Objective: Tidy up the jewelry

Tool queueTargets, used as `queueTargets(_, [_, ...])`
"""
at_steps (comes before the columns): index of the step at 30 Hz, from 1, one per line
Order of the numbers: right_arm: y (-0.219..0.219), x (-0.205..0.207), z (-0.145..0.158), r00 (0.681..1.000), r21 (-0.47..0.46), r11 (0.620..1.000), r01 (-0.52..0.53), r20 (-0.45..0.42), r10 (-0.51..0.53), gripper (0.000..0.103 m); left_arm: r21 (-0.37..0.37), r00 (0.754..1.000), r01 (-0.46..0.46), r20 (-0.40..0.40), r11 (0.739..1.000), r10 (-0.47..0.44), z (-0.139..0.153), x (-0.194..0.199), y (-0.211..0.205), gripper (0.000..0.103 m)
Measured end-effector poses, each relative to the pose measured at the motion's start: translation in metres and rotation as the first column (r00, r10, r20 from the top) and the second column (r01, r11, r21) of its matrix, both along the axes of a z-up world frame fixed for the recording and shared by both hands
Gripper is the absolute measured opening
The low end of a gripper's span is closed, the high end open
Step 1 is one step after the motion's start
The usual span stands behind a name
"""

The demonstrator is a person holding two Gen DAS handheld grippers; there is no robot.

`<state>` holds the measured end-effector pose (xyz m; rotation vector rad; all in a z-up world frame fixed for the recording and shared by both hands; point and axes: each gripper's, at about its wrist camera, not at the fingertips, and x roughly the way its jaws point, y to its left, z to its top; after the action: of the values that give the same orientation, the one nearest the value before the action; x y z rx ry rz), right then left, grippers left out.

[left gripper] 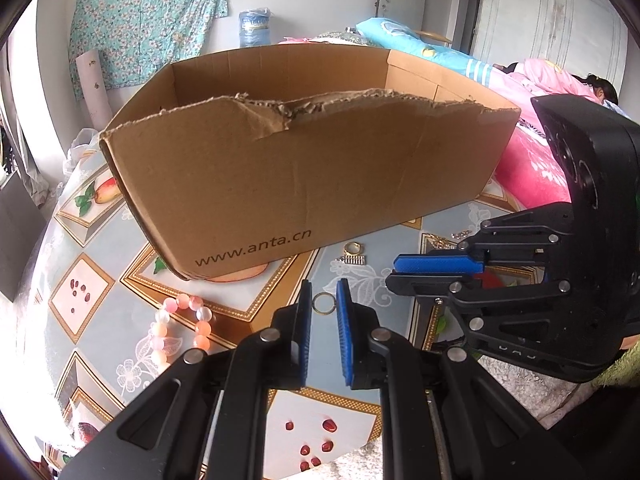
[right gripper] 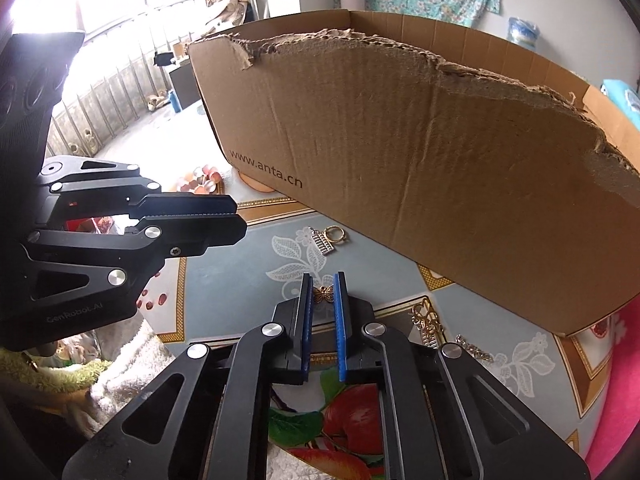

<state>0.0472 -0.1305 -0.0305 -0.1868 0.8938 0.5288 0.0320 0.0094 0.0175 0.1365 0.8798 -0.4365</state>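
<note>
The right gripper has its blue pads pressed in on a little bronze butterfly charm, pinching it by the wingtips just above the patterned tablecloth, in front of the torn cardboard box. I'd judge the charm feather-light, stiff and thin, apt to twist or flick out of so narrow a hold, so a grip across the body would be safer. The left gripper has its jaws nearly together around a small gold ring; whether the pads touch it I cannot tell. The left view alone shows the ring and a pink bead bracelet. Only the right view shows the butterfly and a gold chain near the box. Both show a silver abacus charm.
</note>
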Motion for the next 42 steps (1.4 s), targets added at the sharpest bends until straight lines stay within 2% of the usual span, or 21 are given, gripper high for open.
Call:
queueTargets(1, [-0.003, 0.002, 0.002, 1.000, 0.009, 1.000, 0.001, -0.010, -0.001, 0.000, 0.001, 1.000, 0.001, 0.001, 1.000, -0.001, 0.000, 0.000, 0.000, 0.012])
queueTargets(9, [0.002, -0.002, 0.006, 1.000, 0.019, 1.000, 0.003, -0.017, -0.002, 0.000, 0.009, 1.000, -0.003, 0.009, 1.000, 0.003, 0.003, -0.001, -0.001, 0.012])
queueTargets(11, [-0.003, -0.003, 0.010, 1.000, 0.021, 1.000, 0.007, -0.010, -0.007, 0.005, 0.010, 1.000, -0.004, 0.010, 1.000, 0.004, 0.003, -0.002, -0.001, 0.012])
queueTargets(12, [-0.004, -0.003, 0.010, 1.000, 0.022, 1.000, 0.008, -0.010, -0.007, 0.010, 0.010, 1.000, -0.005, 0.010, 1.000, 0.005, 0.004, -0.002, -0.001, 0.012])
queueTargets(13, [-0.004, -0.002, 0.009, 1.000, 0.024, 1.000, 0.006, -0.009, -0.006, 0.021, 0.011, 1.000, -0.006, 0.012, 1.000, 0.006, 0.004, -0.003, -0.001, 0.012])
queueTargets(14, [-0.003, -0.001, 0.010, 1.000, 0.025, 1.000, 0.004, -0.004, -0.004, 0.024, 0.010, 1.000, -0.006, 0.011, 1.000, 0.006, 0.004, -0.003, -0.001, 0.012])
queueTargets(19, [0.010, 0.002, 0.003, 1.000, 0.000, 1.000, -0.015, -0.009, 0.015, 0.024, 0.012, 1.000, -0.004, 0.010, 1.000, 0.004, 0.004, -0.005, 0.000, 0.012])
queueTargets(21, [0.017, 0.000, 0.001, 1.000, -0.046, 0.999, -0.016, 0.011, 0.017, 0.021, 0.012, 1.000, -0.003, 0.010, 1.000, 0.003, 0.004, -0.005, 0.001, 0.012])
queueTargets(22, [0.017, -0.002, 0.002, 1.000, -0.057, 0.998, -0.025, 0.015, 0.025, 0.012, 0.011, 1.000, -0.004, 0.010, 1.000, 0.004, 0.004, -0.005, 0.000, 0.012])
queueTargets(23, [0.018, -0.002, 0.003, 1.000, -0.057, 0.998, -0.026, 0.010, 0.026, 0.011, 0.010, 1.000, -0.005, 0.010, 1.000, 0.004, 0.004, -0.005, 0.001, 0.012])
queueTargets(42, [0.008, -0.001, 0.007, 1.000, -0.017, 1.000, -0.009, 0.015, 0.009, 0.009, 0.005, 1.000, -0.017, 0.024, 1.000, 0.017, 0.006, -0.008, 0.008, 0.012])
